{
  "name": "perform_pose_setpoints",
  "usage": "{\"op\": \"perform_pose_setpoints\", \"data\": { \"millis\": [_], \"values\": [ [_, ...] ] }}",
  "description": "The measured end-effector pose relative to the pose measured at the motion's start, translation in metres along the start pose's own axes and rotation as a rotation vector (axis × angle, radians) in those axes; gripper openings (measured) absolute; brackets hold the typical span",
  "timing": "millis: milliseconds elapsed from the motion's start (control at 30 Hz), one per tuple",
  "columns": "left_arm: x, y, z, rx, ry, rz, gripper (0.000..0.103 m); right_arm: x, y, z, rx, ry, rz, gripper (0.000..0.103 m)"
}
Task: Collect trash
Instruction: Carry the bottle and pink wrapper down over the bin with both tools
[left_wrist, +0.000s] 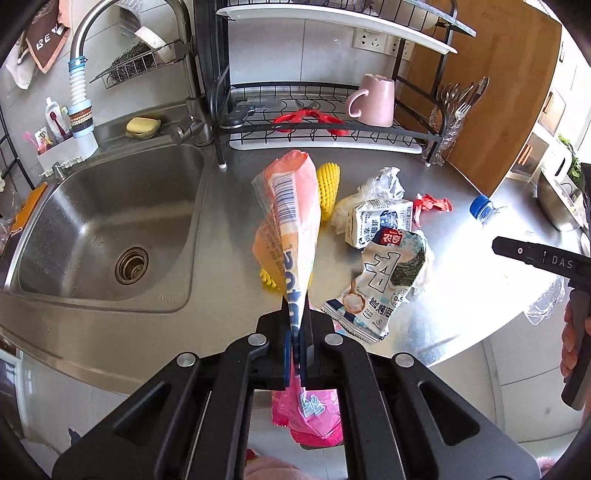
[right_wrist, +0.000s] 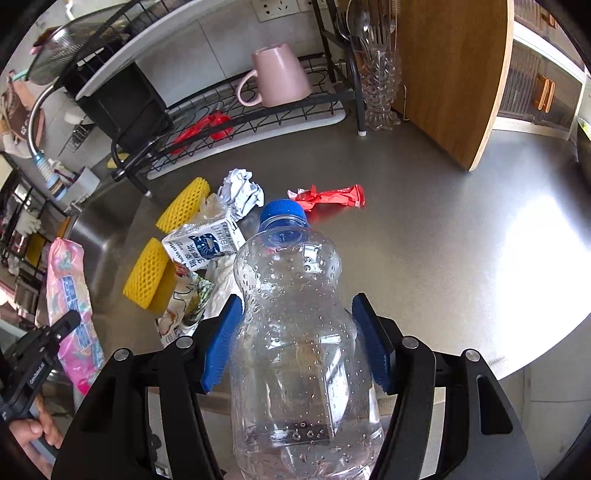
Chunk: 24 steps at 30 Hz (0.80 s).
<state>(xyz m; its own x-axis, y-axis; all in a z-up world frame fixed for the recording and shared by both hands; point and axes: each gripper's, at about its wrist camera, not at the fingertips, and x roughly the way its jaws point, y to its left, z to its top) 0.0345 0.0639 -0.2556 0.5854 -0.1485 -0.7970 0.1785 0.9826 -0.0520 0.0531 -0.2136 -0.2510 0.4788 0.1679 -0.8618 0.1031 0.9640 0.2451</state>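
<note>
Left gripper (left_wrist: 295, 332) pinched tight on a limp, featherlight pink wrapper (left_wrist: 291, 221); right gripper (right_wrist: 295, 343) spread wide, clamping the empty bottle (right_wrist: 295, 332) mid-body; light, slick, crushable.

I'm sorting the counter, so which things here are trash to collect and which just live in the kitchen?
Trash:
- pink snack bag, in the left tongs
- plastic bottle, in the right tongs
- milk carton
- red wrapper
- crumpled paper

Kitchen things:
- pink mug
- red scissors
- soap
</note>
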Motion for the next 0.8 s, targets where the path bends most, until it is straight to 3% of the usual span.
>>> {"op": "perform_pose_setpoints", "data": {
  "millis": [233,400,633,800],
  "values": [
    [-0.02,-0.015,-0.031,0.03,0.012,-0.035,0.002,-0.032,0.003,-0.03,-0.038,-0.037,0.076,0.063],
    [-0.032,-0.027,-0.06,0.04,0.035,-0.061,0.002,-0.05,0.007,-0.059,-0.06,-0.012,0.122,0.063],
    [-0.042,-0.04,-0.1,0.036,0.078,-0.097,0.002,-0.047,0.013,-0.104,-0.078,0.071,0.174,0.063],
    [-0.025,-0.047,-0.132,0.034,0.175,-0.147,0.002,-0.021,0.014,-0.139,-0.038,0.186,0.194,0.063]
  ]
}}
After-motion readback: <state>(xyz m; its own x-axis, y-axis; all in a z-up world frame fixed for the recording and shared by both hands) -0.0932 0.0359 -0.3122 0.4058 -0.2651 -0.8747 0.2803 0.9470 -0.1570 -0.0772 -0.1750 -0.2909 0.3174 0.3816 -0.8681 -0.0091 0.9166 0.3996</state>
